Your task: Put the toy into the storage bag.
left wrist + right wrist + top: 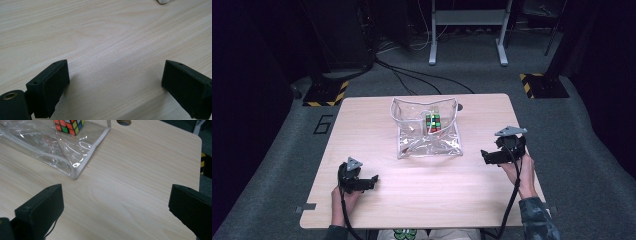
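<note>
1. Your tabletop (422, 195) lies bare along the near edge, with both hands resting low on it.
2. Ahead at the centre sits the clear pouch (428, 129), mouth open, its long side running across you.
3. Your right gripper (498, 156) is nearer; in the right gripper view the pouch corner (76, 173) lies just ahead and left of its released, wide-spread jaws.
4. Your left gripper (367, 181) is well apart from the pouch, jaws likewise spread, holding nothing.
5. Inside the pouch stands the puzzle cube (433, 122).
</note>
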Available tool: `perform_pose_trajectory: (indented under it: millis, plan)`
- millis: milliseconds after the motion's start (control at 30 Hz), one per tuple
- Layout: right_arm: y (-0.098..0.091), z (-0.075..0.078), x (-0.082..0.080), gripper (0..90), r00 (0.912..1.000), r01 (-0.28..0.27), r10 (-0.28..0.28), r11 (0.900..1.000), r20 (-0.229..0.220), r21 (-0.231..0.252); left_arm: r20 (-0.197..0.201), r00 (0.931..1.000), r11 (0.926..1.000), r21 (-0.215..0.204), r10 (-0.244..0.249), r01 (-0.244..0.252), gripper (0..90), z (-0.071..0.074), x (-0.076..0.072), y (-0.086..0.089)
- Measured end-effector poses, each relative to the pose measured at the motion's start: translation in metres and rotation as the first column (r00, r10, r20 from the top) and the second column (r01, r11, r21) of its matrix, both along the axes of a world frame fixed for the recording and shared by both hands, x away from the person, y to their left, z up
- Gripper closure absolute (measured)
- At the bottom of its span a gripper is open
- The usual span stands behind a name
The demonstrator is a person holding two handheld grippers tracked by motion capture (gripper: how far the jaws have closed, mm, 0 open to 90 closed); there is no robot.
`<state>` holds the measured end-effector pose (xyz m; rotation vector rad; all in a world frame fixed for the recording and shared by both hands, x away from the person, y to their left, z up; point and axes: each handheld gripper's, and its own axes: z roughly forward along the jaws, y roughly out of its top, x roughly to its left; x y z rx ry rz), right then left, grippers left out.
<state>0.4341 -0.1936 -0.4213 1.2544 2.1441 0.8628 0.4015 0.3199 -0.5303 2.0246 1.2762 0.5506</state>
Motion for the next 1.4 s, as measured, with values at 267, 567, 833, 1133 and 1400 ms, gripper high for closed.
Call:
perform_pose_trajectory:
  millis: [267, 567, 833, 1133, 1400]
  plan:
    - [-0.015, -0.018, -0.008, 0.0, 0.9988, 0.043, -0.043, 0.9991, -0.024, 0.005, 0.0, 1.0, 1.0, 0.0, 0.0, 0.0, 7.3, 0.0, 0.0, 0.0]
    - [-0.028, -0.043, -0.017, 0.0, 0.994, 0.089, -0.089, 0.996, -0.064, 0.006, 0.0, 1.0, 1.0, 0.0, 0.0, 0.0, 7.3, 0.0, 0.0, 0.0]
    - [-0.036, -0.062, -0.023, 0.0, 0.9891, 0.114, -0.112, 0.9935, -0.095, 0.009, 0.0, 1.0, 1.0, 0.0, 0.0, 0.0, 7.3, 0.0, 0.0, 0.0]
    - [-0.041, -0.081, -0.03, 0.0, 0.9836, 0.138, -0.134, 0.9903, -0.121, 0.019, 0.0, 1.0, 1.0, 0.0, 0.0, 0.0, 7.3, 0.0, 0.0, 0.0]
    - [-0.046, -0.1, -0.035, 0.0, 0.9789, 0.156, -0.152, 0.9875, -0.136, 0.02, 0.0, 1.0, 1.0, 0.0, 0.0, 0.0, 7.3, 0.0, 0.0, 0.0]
